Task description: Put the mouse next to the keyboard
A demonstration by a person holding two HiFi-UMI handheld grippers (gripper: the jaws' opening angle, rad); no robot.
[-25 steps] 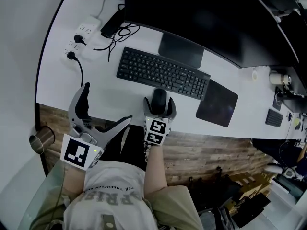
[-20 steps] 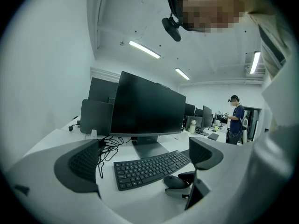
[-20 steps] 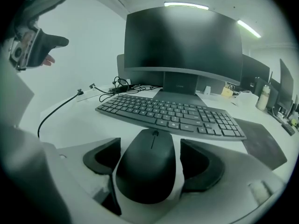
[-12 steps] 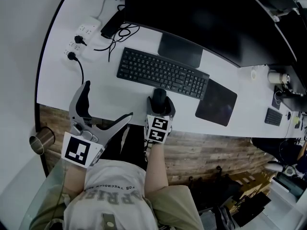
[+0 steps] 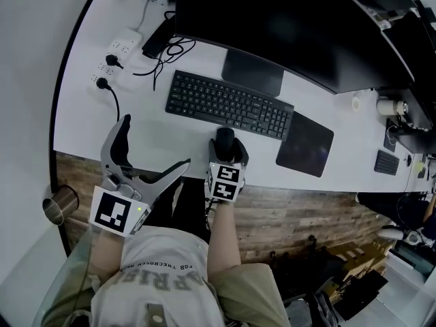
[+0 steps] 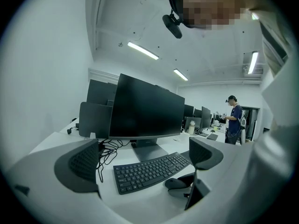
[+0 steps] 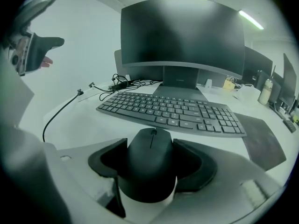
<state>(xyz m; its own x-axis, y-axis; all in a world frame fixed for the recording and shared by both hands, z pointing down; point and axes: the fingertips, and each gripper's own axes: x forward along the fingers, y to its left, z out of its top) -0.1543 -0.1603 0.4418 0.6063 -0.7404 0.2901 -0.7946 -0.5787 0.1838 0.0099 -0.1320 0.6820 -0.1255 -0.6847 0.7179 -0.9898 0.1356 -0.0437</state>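
Observation:
A black mouse (image 5: 225,142) lies on the white desk (image 5: 157,131), just in front of the black keyboard (image 5: 228,104) near its right half. My right gripper (image 5: 227,150) points down at the mouse. Its jaws have just been closing, and both pads now press on the sides of the mouse (image 7: 149,164). The keyboard (image 7: 173,113) lies right beyond it. My left gripper (image 5: 153,148) hovers open over the desk's front edge to the left, with nothing between its fingers. From the left gripper view the mouse (image 6: 176,183) and the keyboard (image 6: 149,171) lie ahead and to the right.
A large dark monitor (image 5: 272,26) stands behind the keyboard. A dark mouse pad (image 5: 305,145) lies to the keyboard's right. A power strip (image 5: 122,46) with cables sits at the back left. A metal cup (image 5: 58,201) stands off the desk's left corner. A person (image 6: 232,120) stands far off.
The right gripper's jaws have drawn in from beside the mouse onto its sides. The left gripper has kept still.

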